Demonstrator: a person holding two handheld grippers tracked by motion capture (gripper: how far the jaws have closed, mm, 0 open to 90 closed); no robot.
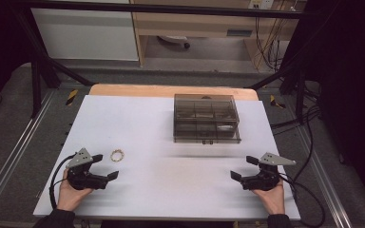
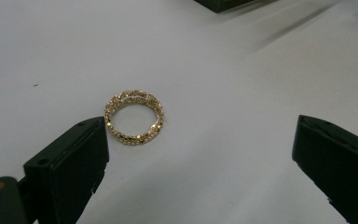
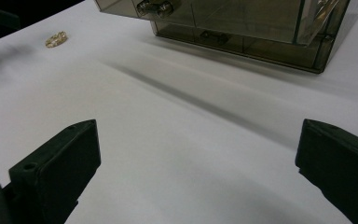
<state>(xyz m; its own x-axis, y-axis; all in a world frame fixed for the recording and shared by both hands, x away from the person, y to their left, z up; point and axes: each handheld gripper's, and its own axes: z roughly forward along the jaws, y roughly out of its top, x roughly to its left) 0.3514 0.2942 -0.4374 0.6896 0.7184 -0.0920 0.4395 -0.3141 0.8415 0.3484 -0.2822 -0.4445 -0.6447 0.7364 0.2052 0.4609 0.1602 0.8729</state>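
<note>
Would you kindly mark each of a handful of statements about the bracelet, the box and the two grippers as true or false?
1. The gold bracelet lies flat on the white table. True.
2. The left gripper is shut on the bracelet. False: its jaws stand wide open, and the bracelet lies on the table just ahead of one jaw.
3. The smoky clear box sits toward the far side of the table with its lid closed. True.
4. The right gripper holds the box. False: it is open and well short of the box, with bare table between them.
5. The bracelet is inside the box. False: it lies out on the table, near the left gripper.
</note>
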